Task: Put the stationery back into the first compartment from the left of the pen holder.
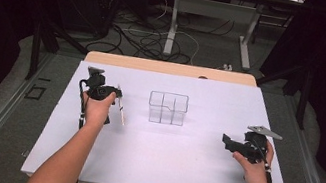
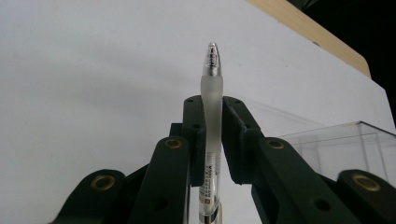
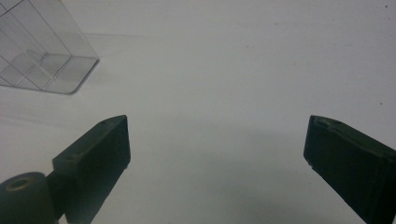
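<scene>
Pen [image 2: 211, 121] sits pinched between the two black jaws of the left gripper [image 1: 116, 97], which stands at about nine o'clock on the white table [image 1: 174, 159] in the high view. In the left gripper view the frosted barrel runs up between the pads and the clear tip sticks out past them, pointing toward twelve o'clock of that view. In the high view the pen [image 1: 120, 107] shows as a thin pale stick slanting beside the person's left hand [image 1: 96, 110], and whether it hangs clear of the table I cannot tell. Near the middle of the table, at roughly three o'clock from that gripper, stands a clear plastic organiser [image 1: 167, 107] with several compartments, apart from the pen. Farther right, at about four o'clock from the organiser, the right gripper [image 1: 229, 143] is held low over the table with its jaws spread wide and nothing between them; its own view has bare white table between the two black pads [image 3: 100, 144].
</scene>
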{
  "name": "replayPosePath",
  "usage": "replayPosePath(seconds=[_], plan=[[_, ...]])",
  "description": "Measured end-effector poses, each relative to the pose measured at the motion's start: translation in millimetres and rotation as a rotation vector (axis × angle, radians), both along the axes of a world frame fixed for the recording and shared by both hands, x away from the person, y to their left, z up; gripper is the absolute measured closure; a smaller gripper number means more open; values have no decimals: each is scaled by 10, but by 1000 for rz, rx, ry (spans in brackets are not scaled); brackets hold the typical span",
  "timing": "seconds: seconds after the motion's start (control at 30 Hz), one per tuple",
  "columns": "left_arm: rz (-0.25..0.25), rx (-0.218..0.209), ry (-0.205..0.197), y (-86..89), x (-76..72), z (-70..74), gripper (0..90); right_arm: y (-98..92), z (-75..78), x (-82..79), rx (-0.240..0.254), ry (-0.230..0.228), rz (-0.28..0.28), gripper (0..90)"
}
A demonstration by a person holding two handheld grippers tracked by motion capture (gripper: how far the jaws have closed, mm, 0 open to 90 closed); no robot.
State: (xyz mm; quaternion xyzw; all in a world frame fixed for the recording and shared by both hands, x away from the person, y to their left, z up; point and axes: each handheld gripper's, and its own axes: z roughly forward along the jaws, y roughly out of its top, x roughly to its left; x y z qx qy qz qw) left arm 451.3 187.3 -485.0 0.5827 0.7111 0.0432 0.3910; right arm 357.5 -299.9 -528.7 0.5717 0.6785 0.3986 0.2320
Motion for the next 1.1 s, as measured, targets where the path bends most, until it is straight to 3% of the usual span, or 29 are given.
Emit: replayPosePath(seconds=[0.27,0.67,1.1], plan=[[-3,38,-129,-100,-72,126,800,-8,-1,-1,-4,-2,3,68],[-6,24,-254,-191,-157,299,800,-1,-2,0,-1,1,0,68],[-67,28,-321,-377,-157,590,800,-2,2,-3,-1,-1,1,68]])
